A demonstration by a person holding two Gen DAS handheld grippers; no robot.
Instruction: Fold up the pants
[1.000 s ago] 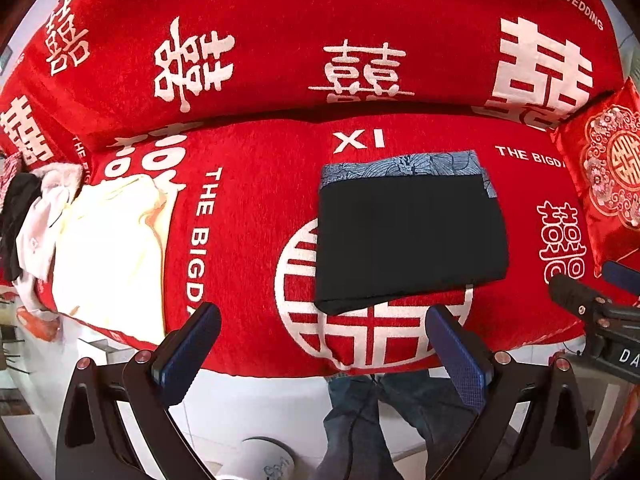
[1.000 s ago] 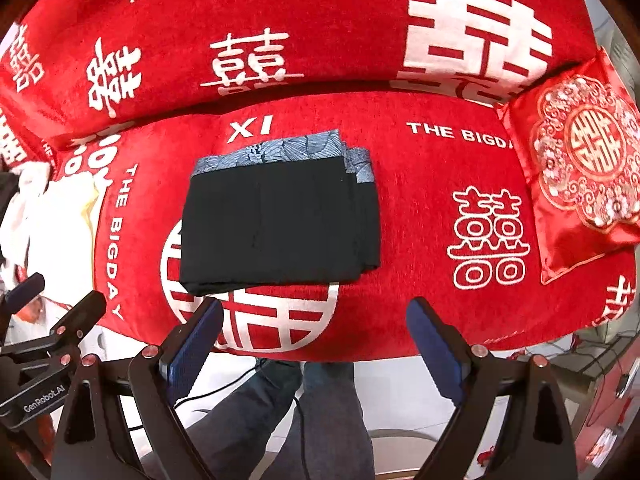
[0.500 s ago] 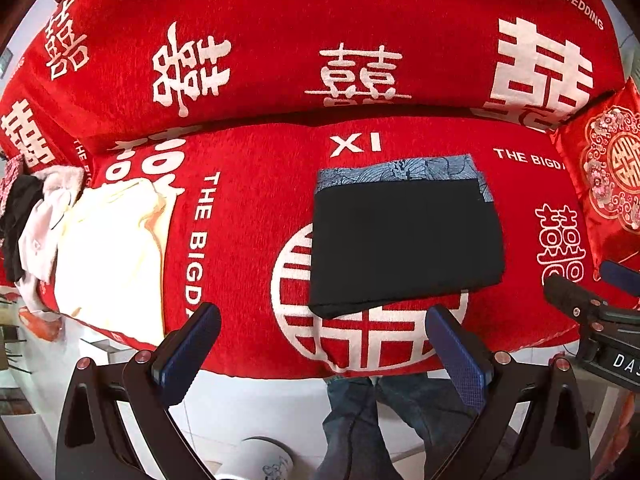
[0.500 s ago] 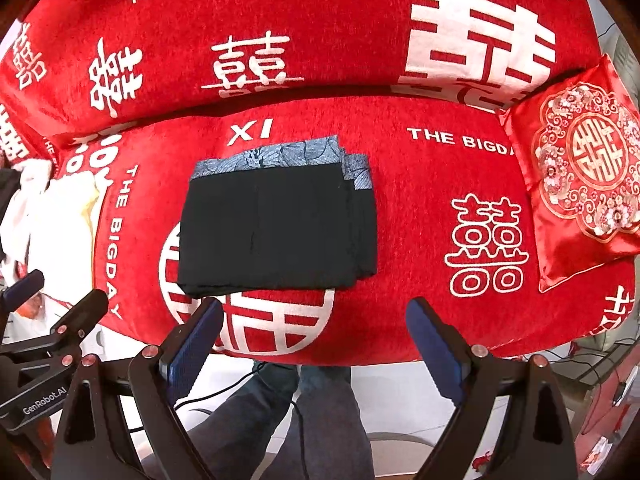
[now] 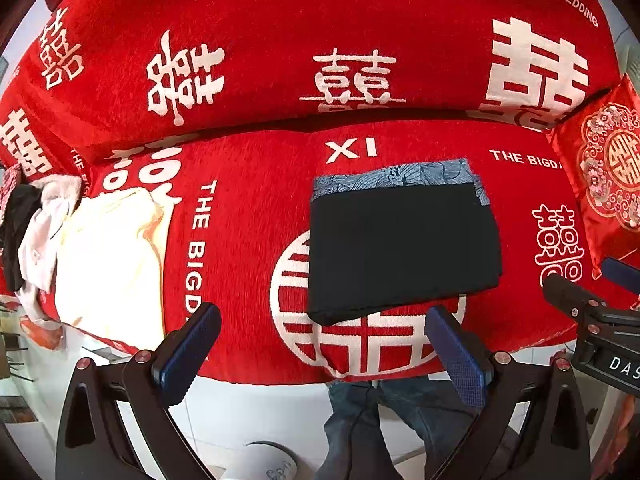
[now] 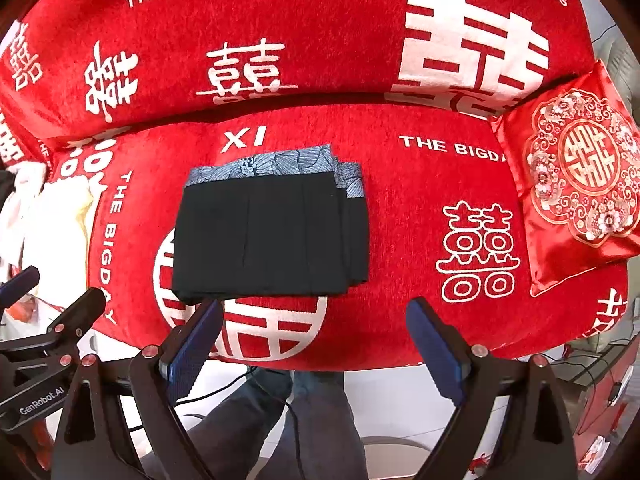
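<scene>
Right wrist view: folded black pants [image 6: 268, 236] lie on the red sofa [image 6: 400, 208] seat, just below its "XI" lettering. Both hand-held grippers [image 6: 314, 344] [image 5: 324, 348] gape empty; a careless nudge could spill the staggered right-edge layers.

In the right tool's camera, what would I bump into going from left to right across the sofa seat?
The left tool poking in at the edge → pile of pale clothes → folded black pants with the blue patterned band → white double-happiness sign on the cover → shiny red embroidered pillow.
</scene>
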